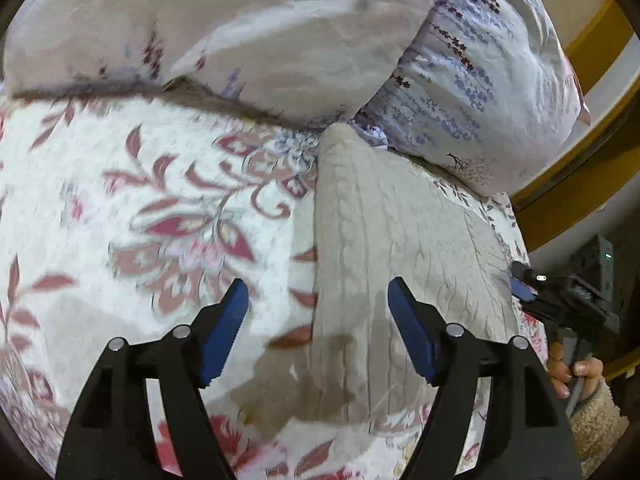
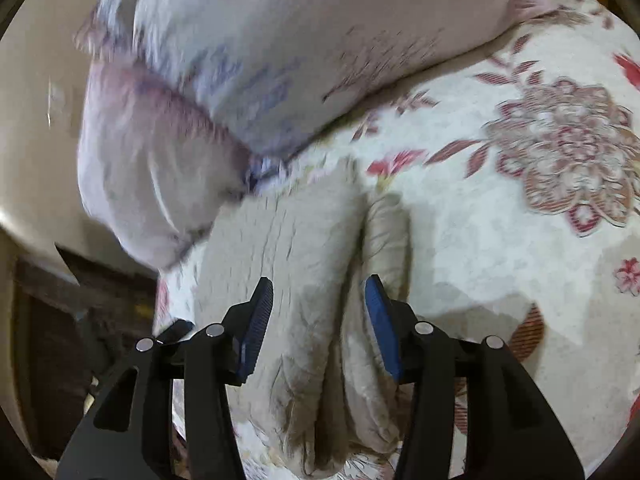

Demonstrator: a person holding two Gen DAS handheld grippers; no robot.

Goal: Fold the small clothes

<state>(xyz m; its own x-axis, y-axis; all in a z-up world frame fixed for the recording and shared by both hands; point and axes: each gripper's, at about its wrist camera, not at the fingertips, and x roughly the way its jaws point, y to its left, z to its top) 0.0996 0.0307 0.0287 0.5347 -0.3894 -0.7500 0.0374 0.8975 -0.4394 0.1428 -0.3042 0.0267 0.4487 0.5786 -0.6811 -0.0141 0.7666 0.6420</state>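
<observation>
Hovering spread wide, the left tongs (image 1: 318, 300) and right tongs (image 2: 320, 300) grip nothing above the beige knit garment (image 1: 400, 248), folded lengthwise on the floral bedspread (image 1: 120, 184), its far end touching the pillows (image 1: 280, 40); open bedspread lies beside its long edge.

— What lies under the right gripper (image 2: 318, 322)?
— A beige knit garment (image 2: 288, 248), folded, on the floral bedspread (image 2: 500, 208). A fold ridge runs between the blue pads (image 2: 380, 320), which stand apart.
— And beyond?
— Two pale pillows (image 2: 280, 60), blurred, with the garment's far end close beside them.
</observation>
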